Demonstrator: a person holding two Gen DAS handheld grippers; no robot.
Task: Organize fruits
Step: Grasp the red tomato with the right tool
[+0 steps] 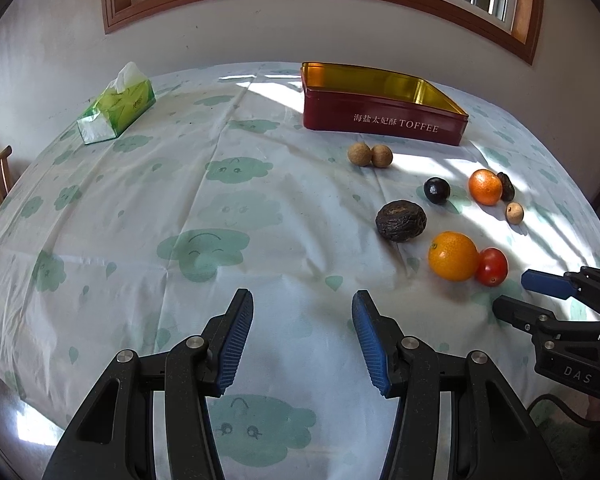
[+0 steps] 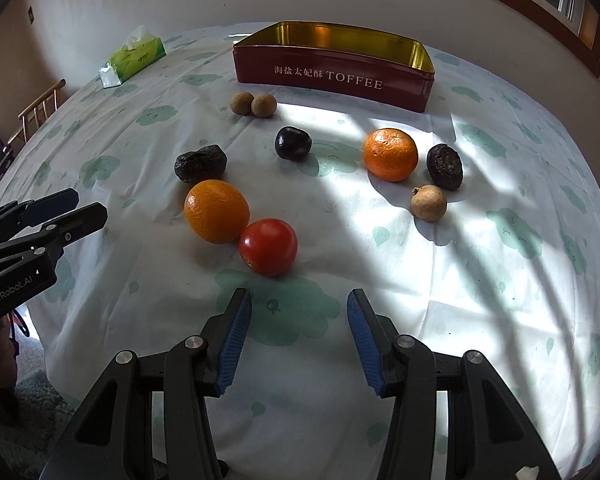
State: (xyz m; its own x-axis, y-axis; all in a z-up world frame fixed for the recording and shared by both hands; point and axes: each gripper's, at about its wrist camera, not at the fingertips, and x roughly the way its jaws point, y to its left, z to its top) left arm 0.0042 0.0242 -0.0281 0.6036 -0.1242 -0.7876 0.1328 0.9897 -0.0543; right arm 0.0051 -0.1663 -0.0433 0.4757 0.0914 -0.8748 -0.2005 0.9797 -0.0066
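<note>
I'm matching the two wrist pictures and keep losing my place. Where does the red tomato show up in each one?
Left wrist view: the tomato sits low on the right, touching the right side of the larger orange.
Right wrist view: the tomato sits near the middle, just ahead of the open right gripper, against the same orange.
Shared landmark: the red toffee tin at the back.

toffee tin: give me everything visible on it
The toffee tin is a shallow rectangular metal box, dark red outside with white Chinese characters and "TOFFEE" on its long side, shiny gold inside. Lid off, nothing visible in it. It sits flat on the cloud-print tablecloth at the far side, behind the scattered fruit. Nothing touches it but the cloth.
</note>
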